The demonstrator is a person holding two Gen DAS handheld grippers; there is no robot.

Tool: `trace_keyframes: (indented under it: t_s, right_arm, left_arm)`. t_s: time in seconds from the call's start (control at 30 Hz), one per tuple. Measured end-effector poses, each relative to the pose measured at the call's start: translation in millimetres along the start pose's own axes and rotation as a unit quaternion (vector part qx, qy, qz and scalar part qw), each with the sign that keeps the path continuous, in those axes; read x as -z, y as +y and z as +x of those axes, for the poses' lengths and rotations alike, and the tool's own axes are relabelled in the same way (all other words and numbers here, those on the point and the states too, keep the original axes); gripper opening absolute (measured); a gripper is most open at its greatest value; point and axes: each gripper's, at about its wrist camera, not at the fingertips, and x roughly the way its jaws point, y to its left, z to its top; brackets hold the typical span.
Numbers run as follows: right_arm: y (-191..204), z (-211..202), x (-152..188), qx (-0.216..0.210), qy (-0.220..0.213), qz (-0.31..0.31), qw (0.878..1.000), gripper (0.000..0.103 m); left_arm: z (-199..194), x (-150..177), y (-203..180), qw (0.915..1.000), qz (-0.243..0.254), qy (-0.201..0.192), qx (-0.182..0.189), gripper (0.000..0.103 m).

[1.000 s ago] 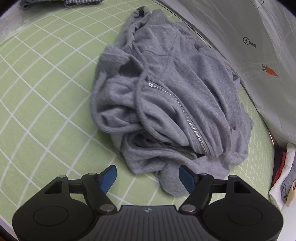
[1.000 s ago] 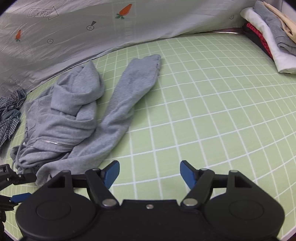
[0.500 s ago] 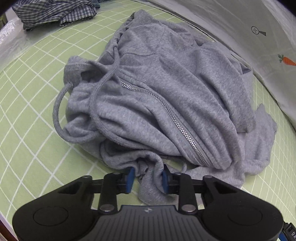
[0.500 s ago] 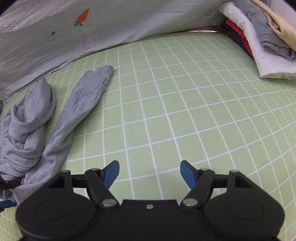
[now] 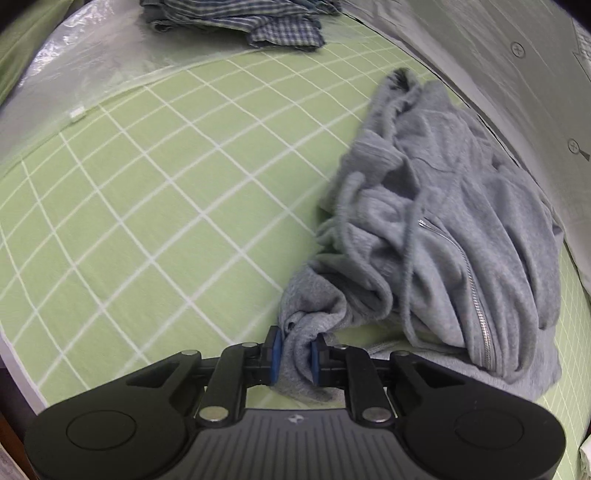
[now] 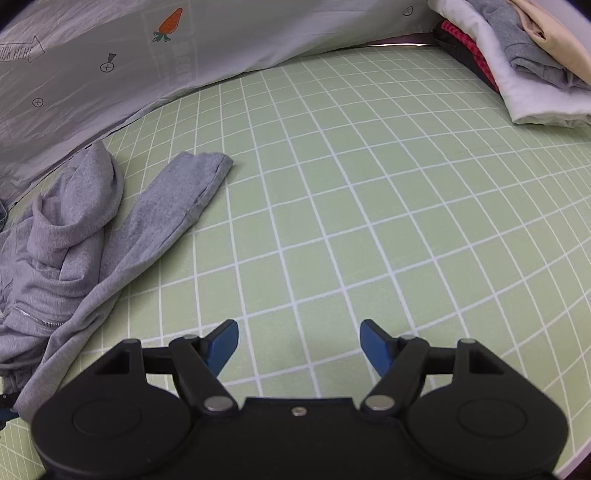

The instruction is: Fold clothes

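Observation:
A crumpled grey zip hoodie [image 5: 461, 236] lies on the green grid mat [image 5: 147, 206], its zipper and drawstring showing. My left gripper [image 5: 295, 350] is shut on a bunched edge of the hoodie at its near corner, and the cloth stretches from the pads toward the heap. In the right wrist view the hoodie [image 6: 62, 236] lies at the left with one sleeve [image 6: 177, 199] stretched out flat over the mat. My right gripper [image 6: 299, 343] is open and empty above bare mat, to the right of the sleeve.
A plaid shirt [image 5: 243, 18] lies at the far edge on clear plastic sheeting [image 5: 92, 66]. A grey printed sheet [image 6: 147, 59] lines the back. A stack of folded clothes [image 6: 524, 55] sits at the far right corner of the mat [image 6: 369, 206].
My left gripper closed on the hoodie's near edge and has pulled it toward the left, so the heap now sits to its right. My right gripper stayed open and shifted slightly.

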Motion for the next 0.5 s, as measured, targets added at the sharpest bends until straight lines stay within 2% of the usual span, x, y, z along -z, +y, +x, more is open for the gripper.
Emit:
trace_keyframes:
  t_s: [0.1, 0.23, 0.33, 0.47, 0.5]
  right_arm:
    - [13.1, -3.4, 9.7, 0.003, 0.002, 0.014, 1.0, 0.073]
    - [38.8, -6.1, 20.9, 0.004, 0.004, 0.019, 1.0, 0.073]
    - [60.2, -6.5, 24.3, 0.005, 0.001, 0.016, 1.0, 0.073]
    - [94.1, 1.5, 10.1, -0.002, -0.009, 0.0, 1.0, 0.074]
    - [102.7, 3.6, 6.3, -0.004, -0.012, -0.004, 1.0, 0.074]
  left_arm:
    - [-7.7, -13.1, 30.9, 0.9996, -0.005, -0.016, -0.02, 0.013]
    - [-9.5, -55.4, 70.3, 0.9985, -0.027, -0.035, -0.033, 0.011]
    - [-11.7, -74.8, 92.2, 0.9962, -0.03, -0.056, -0.059, 0.008]
    - [-0.5, -103.9, 120.9, 0.9959, -0.06, -0.046, -0.049, 0.009]
    - [2.6, -108.3, 121.1, 0.9964, -0.054, -0.046, -0.047, 0.009]
